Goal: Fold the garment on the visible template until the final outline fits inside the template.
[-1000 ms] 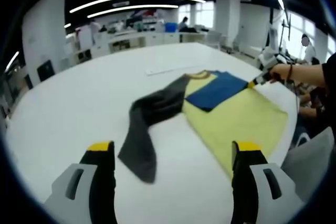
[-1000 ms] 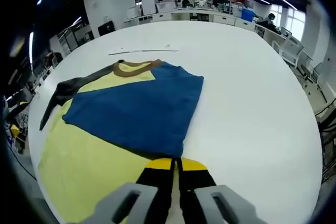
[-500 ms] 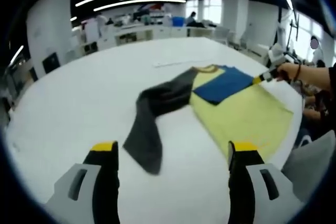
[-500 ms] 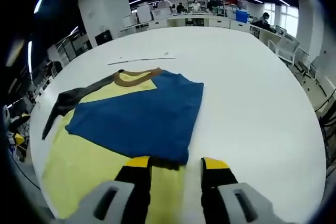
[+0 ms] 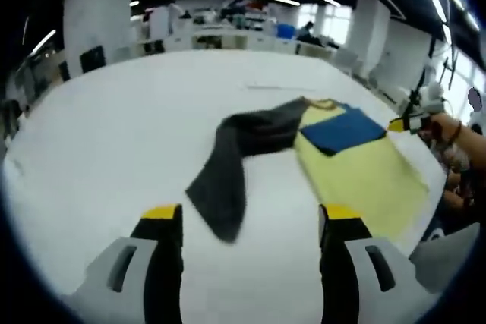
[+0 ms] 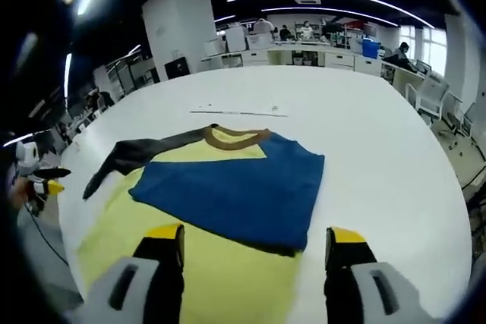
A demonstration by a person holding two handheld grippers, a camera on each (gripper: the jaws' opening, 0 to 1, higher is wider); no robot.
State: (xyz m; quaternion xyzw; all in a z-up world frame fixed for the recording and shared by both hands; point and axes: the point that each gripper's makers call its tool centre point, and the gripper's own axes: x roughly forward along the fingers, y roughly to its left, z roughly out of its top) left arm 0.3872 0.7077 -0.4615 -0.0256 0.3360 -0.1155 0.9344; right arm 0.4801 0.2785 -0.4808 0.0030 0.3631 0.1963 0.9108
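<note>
Both claws released, jaws wide: left claw (image 5: 249, 221), right claw (image 6: 255, 242). Shirt (image 6: 220, 210) flat on desk (image 6: 364, 134) nr its edge, blue sleeve (image 6: 235, 187) folded across yellow body, grey sleeve (image 5: 239, 153) spread out.

A white table (image 6: 380, 134) carries the part-folded garment (image 6: 228, 202).

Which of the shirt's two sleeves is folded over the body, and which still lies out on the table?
The blue sleeve is folded flat across the yellow body. The dark grey sleeve lies stretched out on the white table, beyond the body's edge.
</note>
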